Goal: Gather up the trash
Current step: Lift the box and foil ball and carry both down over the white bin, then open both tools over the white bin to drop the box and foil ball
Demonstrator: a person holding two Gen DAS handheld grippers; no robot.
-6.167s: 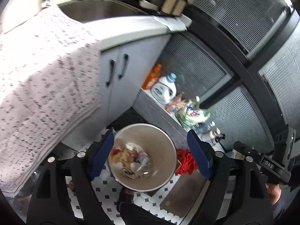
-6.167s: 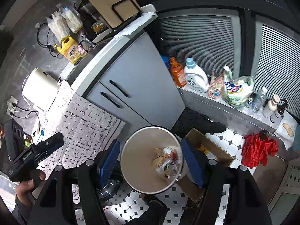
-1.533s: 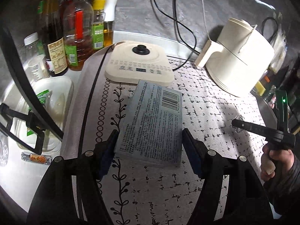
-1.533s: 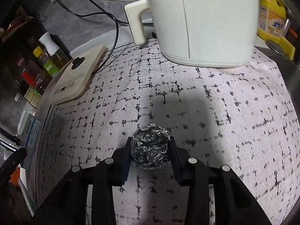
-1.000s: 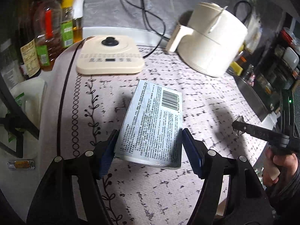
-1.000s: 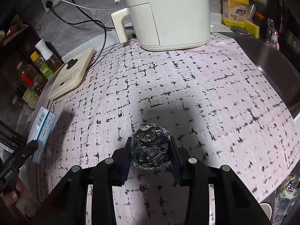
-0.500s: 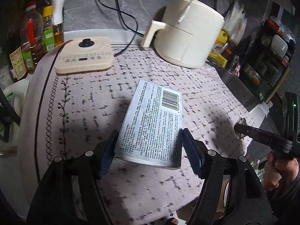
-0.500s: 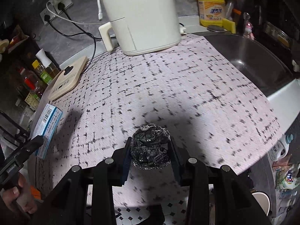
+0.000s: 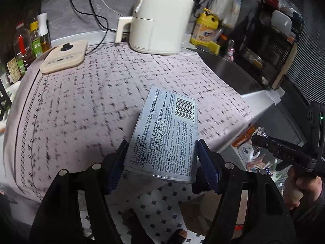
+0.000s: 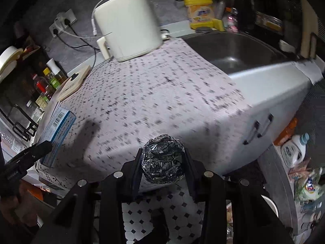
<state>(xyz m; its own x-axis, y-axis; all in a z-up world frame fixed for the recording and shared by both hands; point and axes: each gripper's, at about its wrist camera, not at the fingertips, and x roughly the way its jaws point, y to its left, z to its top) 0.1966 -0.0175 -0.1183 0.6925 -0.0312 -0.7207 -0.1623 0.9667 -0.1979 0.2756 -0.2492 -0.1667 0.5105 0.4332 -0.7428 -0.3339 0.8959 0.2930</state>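
Note:
My left gripper is shut on a flat grey-blue medicine box with a barcode, held in the air over the front edge of the counter. My right gripper is shut on a crumpled ball of aluminium foil, also carried past the counter's front edge, above the tiled floor. The left wrist view shows the right gripper at the right with the foil ball at its tip. From the right wrist, the box appears at the left. A pale bin rim peeks in at the lower right.
The counter carries a patterned cloth, a white air fryer, a beige induction plate and oil bottles. A steel sink and yellow detergent jug lie right. Below are cabinet doors, floor bottles and black-and-white tiles.
Both grippers have drawn back from the counter with the box and the foil ball still held; the counter's front edge, the tiled floor and the cabinet have come into view.

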